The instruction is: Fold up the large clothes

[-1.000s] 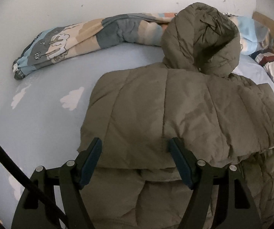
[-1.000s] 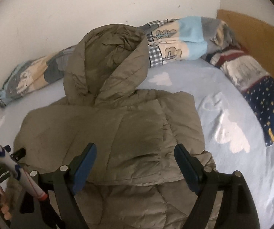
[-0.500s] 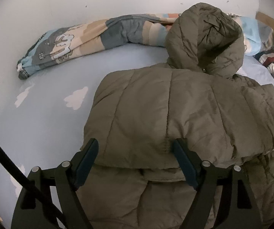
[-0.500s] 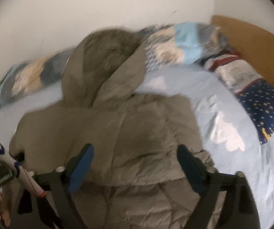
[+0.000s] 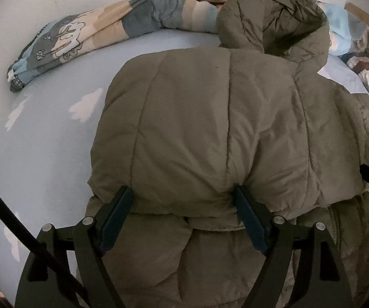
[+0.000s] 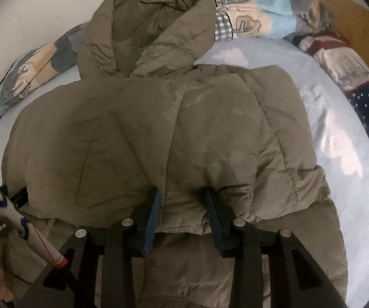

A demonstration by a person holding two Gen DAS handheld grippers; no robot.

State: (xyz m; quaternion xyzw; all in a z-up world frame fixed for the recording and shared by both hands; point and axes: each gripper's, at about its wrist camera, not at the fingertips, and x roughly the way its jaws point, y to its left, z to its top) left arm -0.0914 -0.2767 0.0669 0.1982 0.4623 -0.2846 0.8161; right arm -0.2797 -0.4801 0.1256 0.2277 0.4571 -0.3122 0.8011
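An olive puffer jacket (image 5: 210, 128) with a hood (image 5: 269, 18) lies folded over itself on a light blue bed; it also fills the right wrist view (image 6: 146, 133). My left gripper (image 5: 183, 197) is open, its blue pads wide apart at the folded edge of the jacket's left half. My right gripper (image 6: 182, 197) has its pads close together, pinching a bunch of the folded edge on the jacket's right half. The hood (image 6: 146, 23) points toward the wall.
A rolled cartoon-print quilt (image 5: 107, 28) lies along the wall behind the jacket. Patterned pillows (image 6: 359, 84) sit at the right by a wooden headboard (image 6: 351, 20). The cloud-print sheet (image 5: 43, 128) is bare left of the jacket and to its right (image 6: 338, 154).
Both grippers have moved forward onto the jacket's folded edge. The right gripper has closed from wide open onto the fabric. The left gripper stays open.
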